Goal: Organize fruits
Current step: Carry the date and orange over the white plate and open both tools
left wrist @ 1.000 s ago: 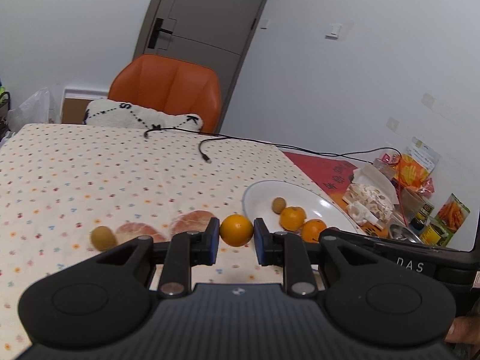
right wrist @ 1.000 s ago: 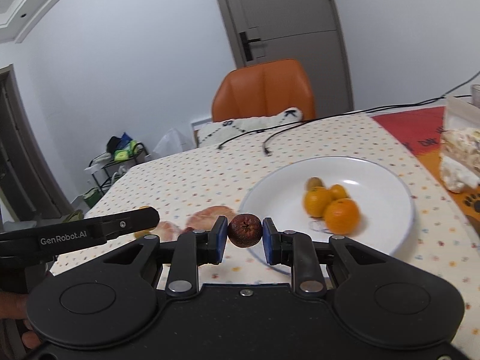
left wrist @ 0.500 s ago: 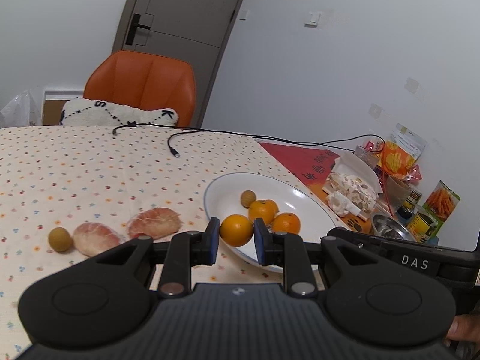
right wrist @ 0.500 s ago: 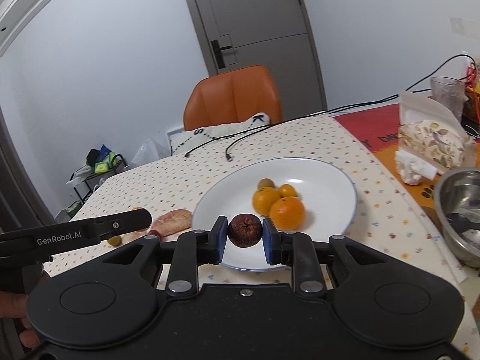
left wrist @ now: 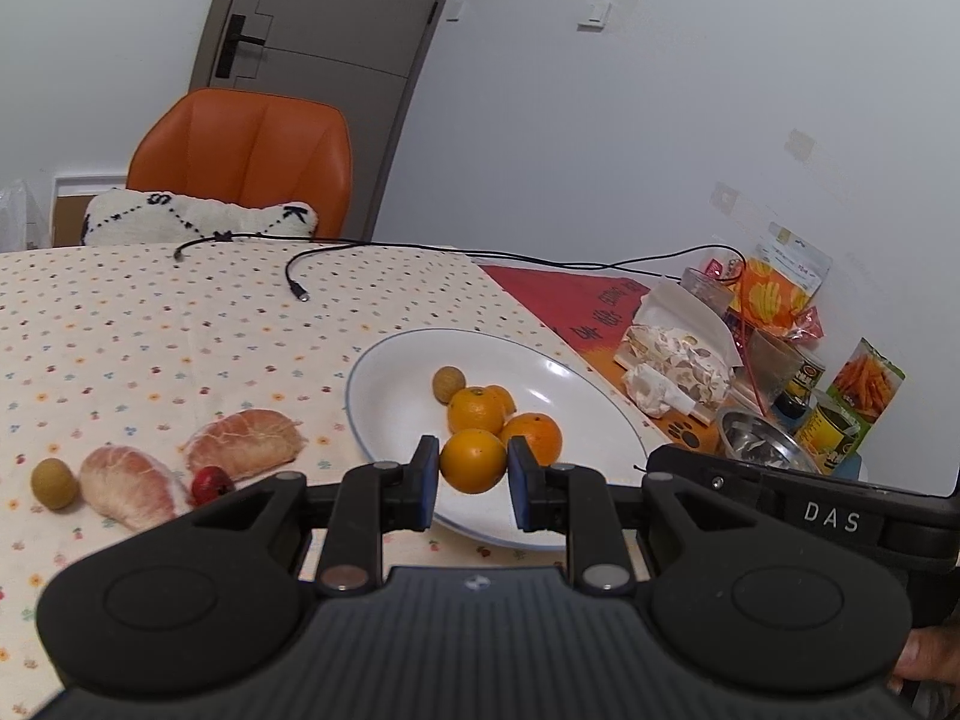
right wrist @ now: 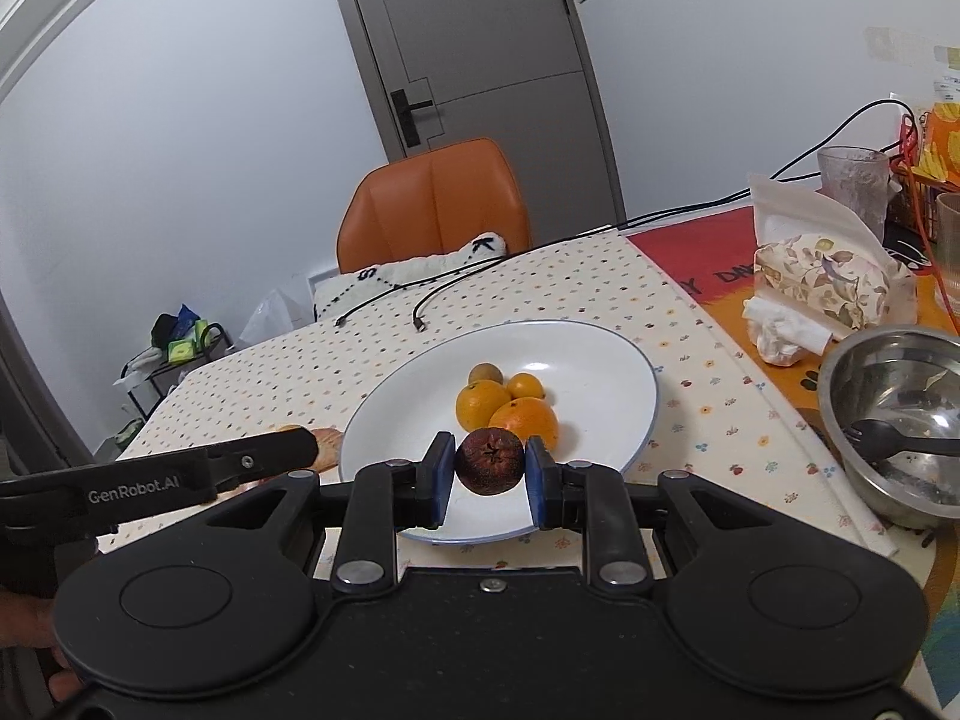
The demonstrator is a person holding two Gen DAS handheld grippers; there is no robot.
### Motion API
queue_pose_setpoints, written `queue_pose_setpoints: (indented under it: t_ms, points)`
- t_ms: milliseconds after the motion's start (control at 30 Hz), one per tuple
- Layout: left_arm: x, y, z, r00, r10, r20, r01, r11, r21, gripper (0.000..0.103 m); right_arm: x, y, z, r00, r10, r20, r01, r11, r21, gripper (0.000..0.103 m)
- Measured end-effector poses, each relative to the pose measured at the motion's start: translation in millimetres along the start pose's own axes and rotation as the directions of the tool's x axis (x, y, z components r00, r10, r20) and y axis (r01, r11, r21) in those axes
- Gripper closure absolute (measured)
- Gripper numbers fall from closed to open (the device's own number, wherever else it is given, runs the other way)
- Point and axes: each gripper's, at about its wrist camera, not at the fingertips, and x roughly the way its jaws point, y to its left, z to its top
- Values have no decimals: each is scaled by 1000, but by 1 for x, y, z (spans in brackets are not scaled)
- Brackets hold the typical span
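My left gripper [left wrist: 473,477] is shut on an orange [left wrist: 473,459], held over the near rim of the white plate [left wrist: 396,384]. The plate holds three oranges [left wrist: 476,410] and a small brown fruit [left wrist: 448,384]. My right gripper [right wrist: 489,474] is shut on a dark wrinkled fruit [right wrist: 489,461] above the same plate [right wrist: 600,372], near its front edge. Left of the plate on the dotted cloth lie two peeled pomelo segments [left wrist: 243,444], a small red fruit [left wrist: 210,482] and a small brown fruit [left wrist: 54,483].
A steel bowl [right wrist: 894,420] with a black spoon stands right of the plate, with a tissue pack [right wrist: 822,288], snack bags [left wrist: 780,294] and cans [left wrist: 834,426] behind. Black cables [left wrist: 300,288] cross the far cloth. An orange chair [left wrist: 246,168] with a cushion stands beyond the table.
Both grippers have moved right and forward with their fruit, from beside the plate to over its near rim. The small red fruit has come into the left wrist view.
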Motion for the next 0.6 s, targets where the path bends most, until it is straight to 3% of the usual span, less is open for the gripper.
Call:
queue_pose_setpoints:
  t_ms: [600]
  points:
    - [39,-13,-4,998,-20,-60,21,1000,19,80,16,-19,-2,1000,2,-13,-2,1000,30,80]
